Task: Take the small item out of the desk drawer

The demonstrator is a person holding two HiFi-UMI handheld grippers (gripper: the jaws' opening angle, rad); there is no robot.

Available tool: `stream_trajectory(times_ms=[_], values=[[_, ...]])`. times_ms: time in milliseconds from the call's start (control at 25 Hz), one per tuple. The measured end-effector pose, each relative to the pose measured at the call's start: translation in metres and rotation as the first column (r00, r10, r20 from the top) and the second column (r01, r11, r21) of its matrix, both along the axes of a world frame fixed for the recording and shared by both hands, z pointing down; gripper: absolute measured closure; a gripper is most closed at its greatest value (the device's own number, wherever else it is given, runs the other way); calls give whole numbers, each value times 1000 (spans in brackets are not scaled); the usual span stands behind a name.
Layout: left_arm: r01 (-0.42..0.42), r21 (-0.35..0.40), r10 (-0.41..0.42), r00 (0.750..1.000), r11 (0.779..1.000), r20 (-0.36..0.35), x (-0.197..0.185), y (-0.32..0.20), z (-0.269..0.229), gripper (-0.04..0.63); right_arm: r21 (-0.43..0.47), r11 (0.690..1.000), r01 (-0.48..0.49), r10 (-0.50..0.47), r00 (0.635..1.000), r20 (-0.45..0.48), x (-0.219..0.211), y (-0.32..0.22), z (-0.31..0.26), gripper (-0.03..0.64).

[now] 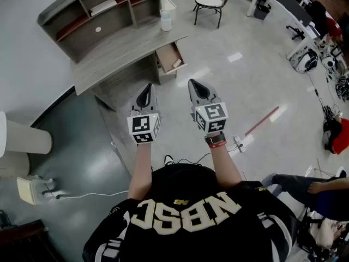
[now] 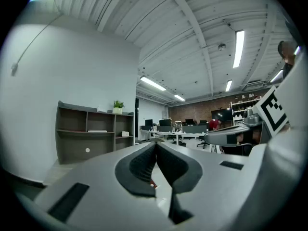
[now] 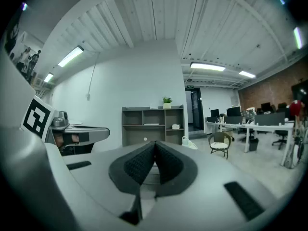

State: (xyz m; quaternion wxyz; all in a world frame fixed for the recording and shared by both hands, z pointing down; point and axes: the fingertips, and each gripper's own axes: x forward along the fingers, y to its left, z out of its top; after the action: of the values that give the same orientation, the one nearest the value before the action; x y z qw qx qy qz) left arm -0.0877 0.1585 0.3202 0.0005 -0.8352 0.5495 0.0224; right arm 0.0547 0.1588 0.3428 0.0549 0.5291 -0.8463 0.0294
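The person stands on the glossy floor (image 1: 240, 86) facing a grey desk (image 1: 120, 53), a claw held out level in each hand, side by side and near each other, both short of the desk and touching nothing. The left gripper (image 1: 148, 87) has its jaws pressed together at the tips, with nothing between the dark ribbed pads; the left gripper view shows them meeting in a thin line. The right gripper (image 1: 192, 82) is closed in the same way, its pads meeting at the tips and holding nothing. At the right end of the desk, below the top, the drawer (image 1: 168, 53) stands pulled open towards the person. The small item (image 1: 176, 63), pale and too small to name, lies inside the drawer by its front right corner, well apart from both claws. A shelf unit (image 1: 103, 12) rises along the back edge of the desk, and a clear bottle (image 1: 166, 21) stands on the desk top near its right edge, just behind the drawer. In the right gripper view a potted plant (image 3: 167, 100) sits on top of the shelves. A round-backed chair (image 1: 209, 0) stands on the floor beyond the right end of the desk, and a red stick (image 1: 262, 121) lies on the floor to the right of the right claw.
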Motion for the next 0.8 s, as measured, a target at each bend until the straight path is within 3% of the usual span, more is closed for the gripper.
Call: stream_trajectory(times_ms=[280,480,800], values=[[-38,-23,38,999,999,-28,-23,-8,16,580,-17,999,-30,31,995,98,-26,-10,8,577],[-46,-64,42,997,997,-63,-19,-30,33,580,-69,997,-18,24,996,88,-25,-28,26,578],[-7,-53,5,999,999,-48,3,-112,35,580,-55,995,85,-79,991,107,-19,-117,30,599]])
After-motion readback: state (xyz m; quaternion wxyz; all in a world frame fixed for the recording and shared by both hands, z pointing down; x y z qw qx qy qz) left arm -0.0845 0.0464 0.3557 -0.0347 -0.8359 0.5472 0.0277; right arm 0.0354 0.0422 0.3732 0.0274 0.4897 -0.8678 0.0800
